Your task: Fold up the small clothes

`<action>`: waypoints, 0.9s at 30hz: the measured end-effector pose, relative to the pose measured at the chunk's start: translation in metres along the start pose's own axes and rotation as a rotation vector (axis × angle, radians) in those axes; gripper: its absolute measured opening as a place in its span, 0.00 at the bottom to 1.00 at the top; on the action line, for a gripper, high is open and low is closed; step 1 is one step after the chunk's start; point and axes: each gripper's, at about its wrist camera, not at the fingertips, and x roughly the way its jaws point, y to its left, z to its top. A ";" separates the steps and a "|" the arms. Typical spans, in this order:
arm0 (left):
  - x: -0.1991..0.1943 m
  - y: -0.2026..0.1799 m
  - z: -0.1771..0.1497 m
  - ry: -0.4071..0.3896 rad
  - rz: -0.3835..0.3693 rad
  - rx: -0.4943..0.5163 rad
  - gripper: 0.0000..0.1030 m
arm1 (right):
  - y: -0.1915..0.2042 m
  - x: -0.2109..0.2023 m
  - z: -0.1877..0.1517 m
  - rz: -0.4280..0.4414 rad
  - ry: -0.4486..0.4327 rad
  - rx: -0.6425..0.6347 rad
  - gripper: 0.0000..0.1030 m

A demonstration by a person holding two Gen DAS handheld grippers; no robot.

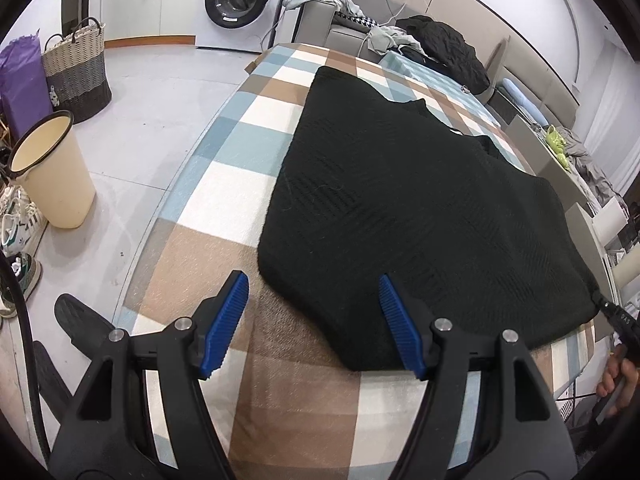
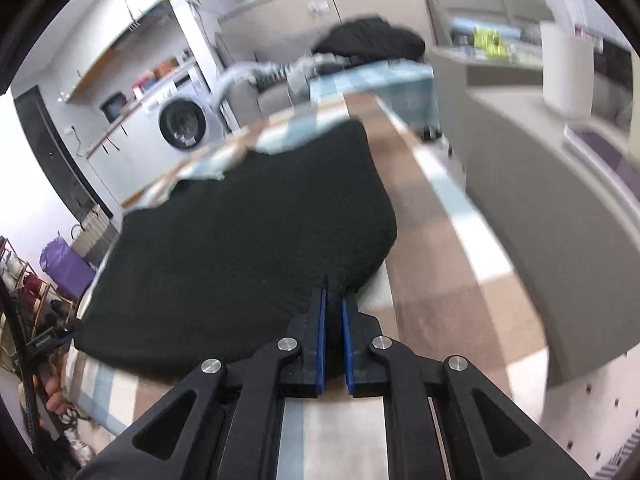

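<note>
Item: one black knit top (image 1: 420,208), spread flat on one checked cloth (image 1: 248,184) over the table, lying just ahead of both claws. Our left claw (image 1: 314,320) is released, jaws wide, hovering with the top's near corner between and under its fingers but not touching that we can see. Our right claw (image 2: 334,304) is clenched, fingers nearly together at the top's near right corner; a thin pinch of knit seems caught at the tips, though blur keeps us from being sure. Risks, as we judge them: with only one corner gripped, lifting now would drag the top askew and bunch it, since the left corner is free; a shallow pinch on the right may slip out of loose knit; the left claw closing too low could snag the checked cloth along with the top and pull both. Counted beyond the claws: one washer (image 1: 240,0) far ahead, one cream bin (image 1: 52,168) and one woven basket (image 1: 76,72) off to the left claw's left, one dark garment heap (image 1: 444,48) far ahead right, several shoes at the left edge, number unclear.
</note>
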 end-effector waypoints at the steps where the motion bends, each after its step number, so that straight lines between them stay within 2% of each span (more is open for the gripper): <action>1: 0.000 0.002 -0.001 0.002 -0.001 -0.005 0.63 | -0.001 -0.001 -0.001 0.011 -0.010 0.014 0.07; 3: 0.001 0.006 -0.002 0.012 -0.003 -0.022 0.63 | -0.005 -0.003 0.001 0.059 -0.028 0.048 0.09; 7: 0.006 0.015 -0.001 0.007 -0.027 -0.061 0.63 | -0.012 0.000 0.001 0.058 -0.003 0.083 0.13; 13: 0.014 0.008 0.004 -0.002 -0.054 -0.074 0.61 | -0.012 0.003 -0.001 0.085 0.004 0.092 0.26; 14: 0.015 0.007 0.005 -0.011 -0.055 -0.079 0.55 | -0.012 0.004 -0.001 0.087 0.004 0.088 0.27; 16: 0.016 0.004 0.007 -0.046 -0.023 -0.083 0.22 | -0.010 0.003 -0.003 0.084 -0.004 0.075 0.27; 18: 0.016 0.000 0.007 -0.069 -0.018 -0.063 0.07 | -0.010 0.004 -0.004 0.080 -0.006 0.060 0.27; 21: 0.007 -0.005 0.006 -0.131 -0.017 -0.049 0.06 | -0.004 0.006 -0.006 0.051 -0.005 0.011 0.27; 23: 0.001 -0.009 0.006 -0.157 -0.014 -0.039 0.06 | 0.001 0.011 -0.005 -0.010 0.014 -0.033 0.14; 25: -0.006 -0.010 0.007 -0.177 -0.019 -0.033 0.06 | 0.006 0.010 -0.003 -0.022 0.003 -0.059 0.08; 27: -0.015 -0.010 0.006 -0.200 -0.032 -0.041 0.06 | 0.008 0.000 -0.001 0.001 -0.052 -0.059 0.07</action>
